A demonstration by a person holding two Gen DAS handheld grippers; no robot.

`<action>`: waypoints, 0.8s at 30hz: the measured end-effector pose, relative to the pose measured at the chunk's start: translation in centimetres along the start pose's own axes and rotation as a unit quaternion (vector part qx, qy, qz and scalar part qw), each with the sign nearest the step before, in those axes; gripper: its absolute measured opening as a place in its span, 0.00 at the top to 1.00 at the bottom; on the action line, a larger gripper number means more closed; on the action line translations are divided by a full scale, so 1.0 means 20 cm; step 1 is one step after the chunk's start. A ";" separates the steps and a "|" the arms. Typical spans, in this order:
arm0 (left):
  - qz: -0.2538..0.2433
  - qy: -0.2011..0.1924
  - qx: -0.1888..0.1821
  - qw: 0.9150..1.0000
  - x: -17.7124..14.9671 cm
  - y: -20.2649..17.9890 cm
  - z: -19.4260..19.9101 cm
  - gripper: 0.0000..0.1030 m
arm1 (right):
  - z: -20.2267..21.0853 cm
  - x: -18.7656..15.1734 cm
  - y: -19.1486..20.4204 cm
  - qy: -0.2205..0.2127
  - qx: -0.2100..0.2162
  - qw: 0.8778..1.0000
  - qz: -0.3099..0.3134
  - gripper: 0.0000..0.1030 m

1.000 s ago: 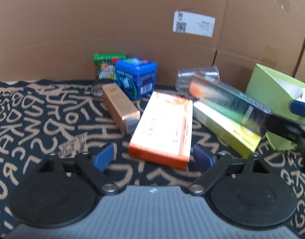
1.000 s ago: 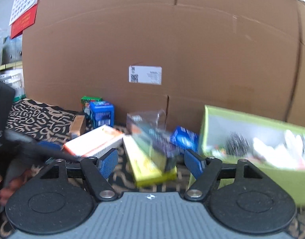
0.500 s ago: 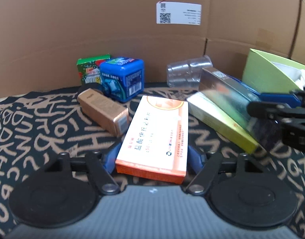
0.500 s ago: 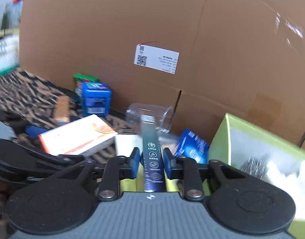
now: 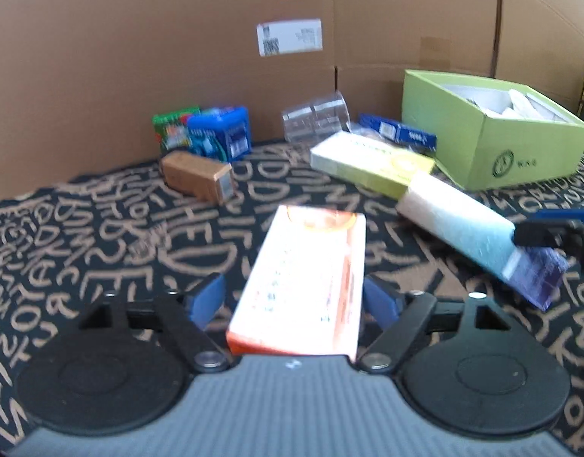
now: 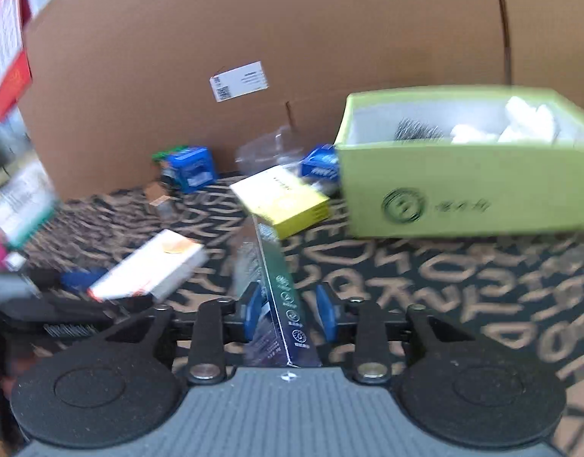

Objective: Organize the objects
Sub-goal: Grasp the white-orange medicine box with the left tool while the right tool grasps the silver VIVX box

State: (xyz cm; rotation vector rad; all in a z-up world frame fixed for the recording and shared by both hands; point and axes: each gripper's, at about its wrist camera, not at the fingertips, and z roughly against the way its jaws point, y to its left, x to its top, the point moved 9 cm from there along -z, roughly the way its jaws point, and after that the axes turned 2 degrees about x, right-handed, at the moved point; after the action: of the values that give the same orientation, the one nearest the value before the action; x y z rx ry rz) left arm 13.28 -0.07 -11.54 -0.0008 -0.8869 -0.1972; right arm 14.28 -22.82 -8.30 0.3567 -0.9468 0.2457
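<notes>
My tools point(image 5: 293, 301) have blue plastic pads point(image 5: 206, 299) on matt black arms. The orange box point(image 5: 303, 282) is smooth, shiny card. The long dark box point(image 6: 280, 297) looks glossy. A soft cloth point(image 5: 101, 236) with tan letters covers my worktop. The green box point(image 6: 463, 190) is matt card. The cup point(image 5: 316, 120) is clear plastic. The wall behind point(image 5: 158, 38) is plain brown cardboard.

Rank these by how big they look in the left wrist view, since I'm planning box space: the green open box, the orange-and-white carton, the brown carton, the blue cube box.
1. green open box and orange-and-white carton: similar; the carton is nearest, so unsure.
2. blue cube box and brown carton: alike.
</notes>
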 end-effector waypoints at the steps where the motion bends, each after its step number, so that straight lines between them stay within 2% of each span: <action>1: 0.001 -0.004 0.000 1.000 0.01 0.00 0.00 0.15 | 0.01 0.00 0.02 -0.006 -0.009 1.000 0.021 0.60; 2: 0.000 -0.006 0.002 1.000 0.02 0.00 -0.01 0.12 | 0.02 0.00 0.04 -0.009 -0.013 0.999 0.036 0.48; 3: -0.004 -0.006 0.004 1.000 0.02 0.00 -0.02 0.09 | 0.03 0.01 0.07 -0.014 -0.014 0.998 0.052 0.43; 7: -0.024 -0.003 0.021 0.999 0.01 -0.01 -0.06 0.04 | -0.01 0.01 0.15 -0.018 -0.028 0.993 0.112 0.43; 11: -0.016 0.007 0.013 1.000 0.00 0.00 -0.09 0.04 | -0.09 0.00 0.16 -0.003 -0.034 0.988 0.152 0.46; 12: -0.013 0.006 0.010 1.000 0.00 0.01 -0.09 0.04 | -0.10 0.01 0.13 0.000 -0.045 0.989 0.141 0.45; 16: -0.009 0.008 0.011 1.000 0.00 0.03 -0.09 0.04 | -0.11 0.01 0.00 -0.004 -0.031 0.998 0.051 0.44; 18: -0.008 0.008 0.010 1.000 0.00 0.03 -0.10 0.04 | -0.10 0.01 -0.02 -0.008 -0.040 0.998 0.050 0.43; 20: -0.011 0.010 0.008 1.000 0.01 0.02 -0.11 0.04 | -0.10 0.01 0.00 -0.006 -0.031 0.998 0.058 0.43; 22: -0.018 0.012 0.002 1.000 0.01 0.01 -0.11 0.10 | -0.11 0.00 0.03 -0.002 -0.018 0.998 0.067 0.43; 23: -0.021 0.016 -0.005 1.000 0.00 0.00 -0.11 0.20 | -0.13 -0.01 0.05 0.002 -0.014 0.997 0.073 0.43; 24: -0.021 0.021 -0.013 0.999 0.00 -0.01 -0.11 0.23 | -0.14 -0.02 0.07 0.005 -0.013 0.997 0.077 0.43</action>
State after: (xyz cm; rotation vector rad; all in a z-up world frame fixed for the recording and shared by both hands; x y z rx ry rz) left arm 14.94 -0.45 -13.05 -0.0020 -0.8425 -0.2471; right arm 15.68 -20.53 -9.77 0.2571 -0.9674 0.3758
